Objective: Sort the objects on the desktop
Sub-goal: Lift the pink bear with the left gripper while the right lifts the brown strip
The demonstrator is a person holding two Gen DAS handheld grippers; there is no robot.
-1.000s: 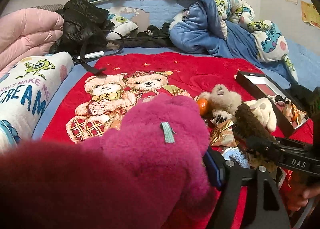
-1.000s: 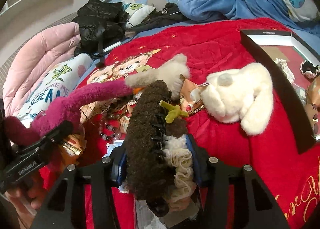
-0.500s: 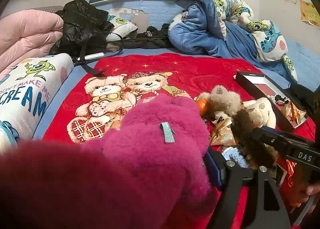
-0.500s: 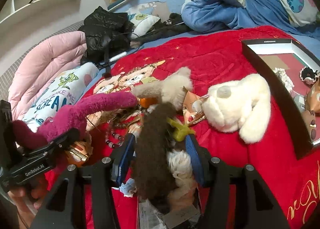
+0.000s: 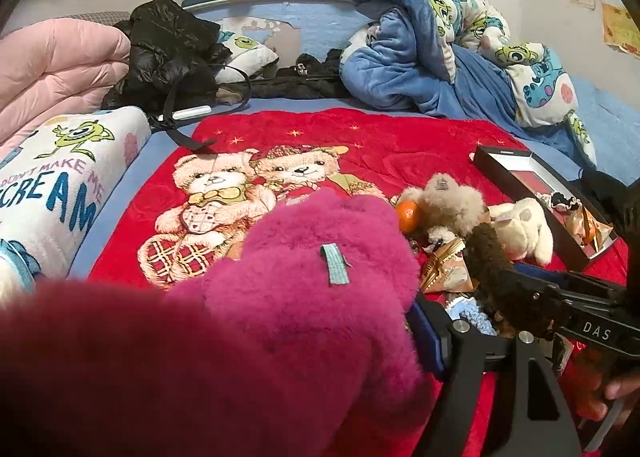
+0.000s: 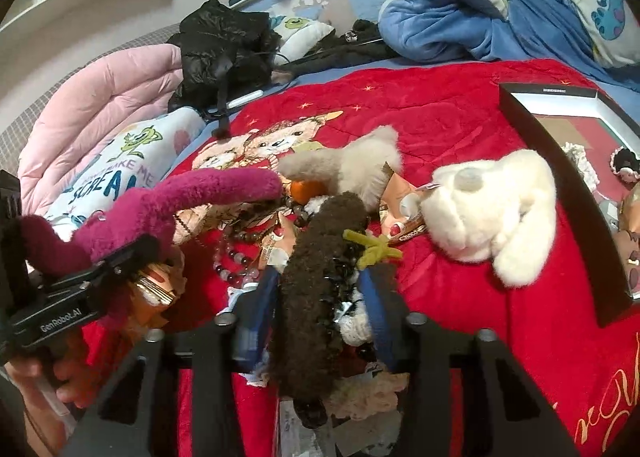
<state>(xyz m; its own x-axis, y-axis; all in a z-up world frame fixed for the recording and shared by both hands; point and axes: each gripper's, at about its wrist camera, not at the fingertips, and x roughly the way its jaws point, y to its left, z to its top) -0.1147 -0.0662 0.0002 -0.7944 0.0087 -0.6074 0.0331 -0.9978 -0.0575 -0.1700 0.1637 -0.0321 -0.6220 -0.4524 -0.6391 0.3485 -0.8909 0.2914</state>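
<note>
Progress: I judge sorting barely begun; a few small trinkets lie in the black box, most clutter is still on the bed
Right hand-held gripper: jaws have just been closing, now pinching the brown fuzzy hair claw
Left hand-held gripper: holding the magenta plush toy
Left to sort: white plush dog, grey plush, orange, beads

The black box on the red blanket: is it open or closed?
Open. The black box has no lid on it; its inside shows, with small items lying in it.
</note>
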